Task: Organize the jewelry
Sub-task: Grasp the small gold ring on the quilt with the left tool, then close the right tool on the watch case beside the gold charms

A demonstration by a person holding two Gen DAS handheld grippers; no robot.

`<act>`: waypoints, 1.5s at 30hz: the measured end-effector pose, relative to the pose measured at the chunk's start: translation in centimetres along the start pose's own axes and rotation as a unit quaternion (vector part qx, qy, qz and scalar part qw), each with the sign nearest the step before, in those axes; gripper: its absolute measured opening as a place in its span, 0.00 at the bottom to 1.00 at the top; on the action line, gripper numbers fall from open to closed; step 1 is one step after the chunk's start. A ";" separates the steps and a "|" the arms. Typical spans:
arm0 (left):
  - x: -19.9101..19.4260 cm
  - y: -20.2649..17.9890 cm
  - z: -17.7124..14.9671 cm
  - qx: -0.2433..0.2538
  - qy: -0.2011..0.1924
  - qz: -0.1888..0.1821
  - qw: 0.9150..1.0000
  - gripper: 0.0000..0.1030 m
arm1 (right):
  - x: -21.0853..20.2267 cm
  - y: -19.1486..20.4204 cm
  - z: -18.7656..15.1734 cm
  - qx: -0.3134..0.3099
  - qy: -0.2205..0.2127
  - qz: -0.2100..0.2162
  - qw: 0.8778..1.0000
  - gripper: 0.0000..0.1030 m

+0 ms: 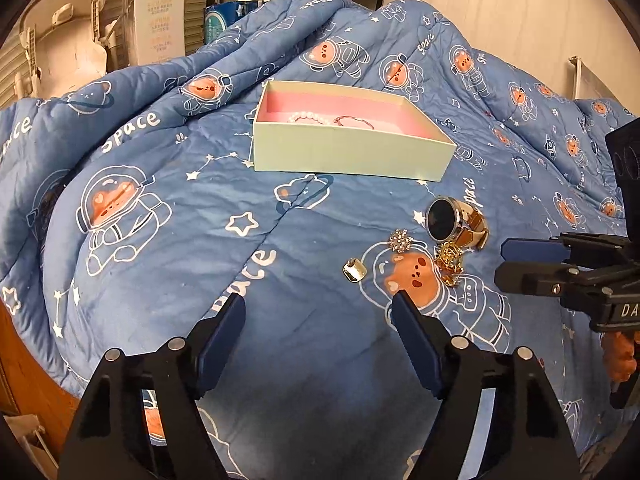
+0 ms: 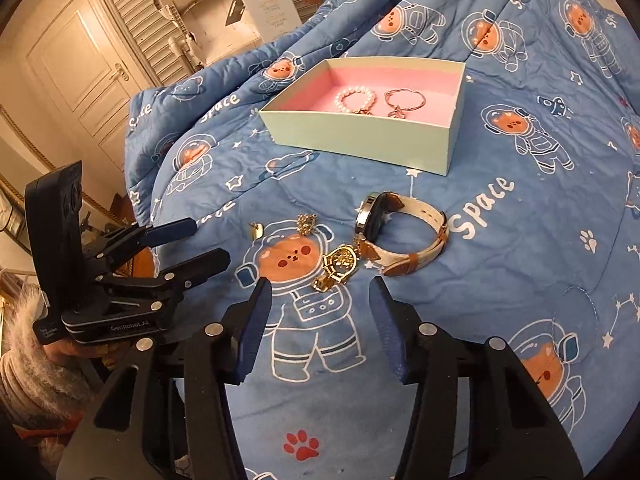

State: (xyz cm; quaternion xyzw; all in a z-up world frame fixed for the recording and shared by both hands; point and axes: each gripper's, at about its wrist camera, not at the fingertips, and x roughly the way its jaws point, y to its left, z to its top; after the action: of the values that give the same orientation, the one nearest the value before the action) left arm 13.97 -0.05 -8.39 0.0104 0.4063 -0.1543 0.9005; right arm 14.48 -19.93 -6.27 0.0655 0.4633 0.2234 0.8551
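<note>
Gold charm on pearl bracelet [image 2: 355,99], right wrist view only.

The black left gripper [image 1: 318,308] has its blue fingers [image 1: 224,328] wide apart. The black right gripper [image 2: 320,292] is spread too, holding nothing.

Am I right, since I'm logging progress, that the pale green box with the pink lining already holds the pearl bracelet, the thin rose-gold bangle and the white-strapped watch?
Not quite. The white-strapped watch lies on the blue space-print quilt, outside the pale green box with the pink lining. The right wrist view shows only the pearl bracelet and the thin rose-gold bangle inside.
</note>
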 end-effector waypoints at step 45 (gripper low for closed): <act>2.5 -2.2 0.5 0.044 -0.002 -0.029 0.999 0.14 | 3.0 -5.1 1.9 0.080 -0.023 -0.119 0.989 0.10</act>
State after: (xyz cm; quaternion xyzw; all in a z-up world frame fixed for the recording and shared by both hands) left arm 15.29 -2.93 -9.66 0.0376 0.3979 -0.1981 0.8950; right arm 19.14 -22.97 -9.13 0.0832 0.4645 0.0812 0.8779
